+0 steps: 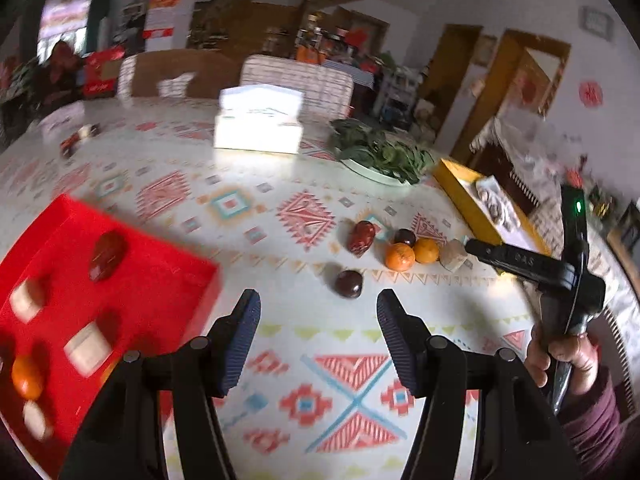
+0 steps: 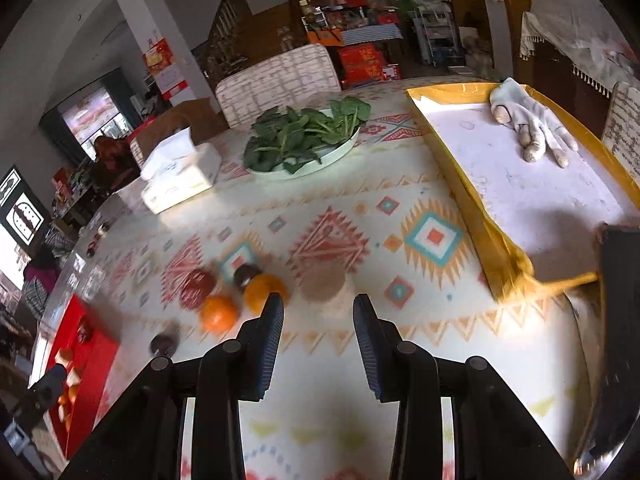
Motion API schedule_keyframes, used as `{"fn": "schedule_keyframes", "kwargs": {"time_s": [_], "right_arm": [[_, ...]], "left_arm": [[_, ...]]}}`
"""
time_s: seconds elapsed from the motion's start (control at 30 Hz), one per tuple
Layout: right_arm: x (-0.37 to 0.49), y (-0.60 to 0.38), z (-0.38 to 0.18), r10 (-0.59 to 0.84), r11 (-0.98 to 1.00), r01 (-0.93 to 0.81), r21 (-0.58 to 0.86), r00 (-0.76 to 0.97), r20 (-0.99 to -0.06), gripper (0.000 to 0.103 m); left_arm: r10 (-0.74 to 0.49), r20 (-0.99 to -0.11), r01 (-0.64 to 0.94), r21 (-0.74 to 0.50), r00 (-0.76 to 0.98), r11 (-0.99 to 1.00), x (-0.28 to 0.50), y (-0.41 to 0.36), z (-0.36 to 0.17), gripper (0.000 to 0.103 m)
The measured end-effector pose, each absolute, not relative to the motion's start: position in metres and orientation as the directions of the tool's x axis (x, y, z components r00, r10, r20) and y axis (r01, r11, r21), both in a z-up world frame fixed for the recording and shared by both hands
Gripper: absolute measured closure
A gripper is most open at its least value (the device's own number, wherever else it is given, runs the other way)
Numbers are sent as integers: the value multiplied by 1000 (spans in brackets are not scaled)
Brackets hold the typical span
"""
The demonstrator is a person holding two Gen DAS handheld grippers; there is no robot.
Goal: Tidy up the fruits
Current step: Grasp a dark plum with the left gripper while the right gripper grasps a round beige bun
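Left gripper (image 1: 318,334): nearest the left wrist camera, above the patterned worktop (image 1: 320,380), jaws parted, nothing between them.

Right gripper (image 2: 318,340): nearest the right wrist camera, jaws parted by a narrower gap, empty. In the left wrist view it appears at the right edge, held by a hand (image 1: 568,356) in a dark red sleeve.

Red tray (image 1: 168,280): on the worktop left of the left gripper. Contents: a red date (image 1: 107,255), pale blocks (image 1: 87,347), an orange (image 1: 26,376); blurred.

Dark plum (image 1: 348,283): lone on the worktop, just beyond the left gripper.

Fruit cluster, beyond the plum, near the worktop's right part: a second red date (image 1: 361,237), a second dark plum (image 1: 405,237), two oranges touching (image 1: 400,257) (image 1: 426,250), a pale block (image 1: 453,255) just beside them.

Yellow tray (image 2: 500,256): right side; a pale glove (image 2: 532,124) lies at its far end.

Plate of green leaves (image 2: 304,136): farther, centre.

Tissue box (image 2: 180,176): left of the plate.

Chairs (image 2: 276,80): beyond the far edge.
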State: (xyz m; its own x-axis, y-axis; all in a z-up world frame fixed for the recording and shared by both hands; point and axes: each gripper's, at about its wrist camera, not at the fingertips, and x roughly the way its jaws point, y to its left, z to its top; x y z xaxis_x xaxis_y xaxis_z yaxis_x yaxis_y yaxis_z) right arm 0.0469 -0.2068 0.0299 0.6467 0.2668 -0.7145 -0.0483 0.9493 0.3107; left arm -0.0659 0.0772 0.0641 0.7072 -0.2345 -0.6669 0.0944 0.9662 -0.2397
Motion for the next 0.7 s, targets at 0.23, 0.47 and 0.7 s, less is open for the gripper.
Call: {"fn": "schedule_keyframes", "kwargs": {"time_s": [0.23, 0.47, 0.7], "right_arm": [[69, -198, 10, 247, 961, -62, 269, 624, -741, 63], [69, -201, 5, 265, 956, -71, 284, 621, -738, 63], [61, -199, 12, 238, 964, -67, 257, 650, -722, 64]], "left_arm": [[-202, -756, 120, -163, 622, 979, -3, 39, 23, 43], [-186, -774, 152, -118, 605, 981, 10, 22, 8, 54], [-194, -759, 138, -138, 622, 981, 0, 28, 18, 80]]}}
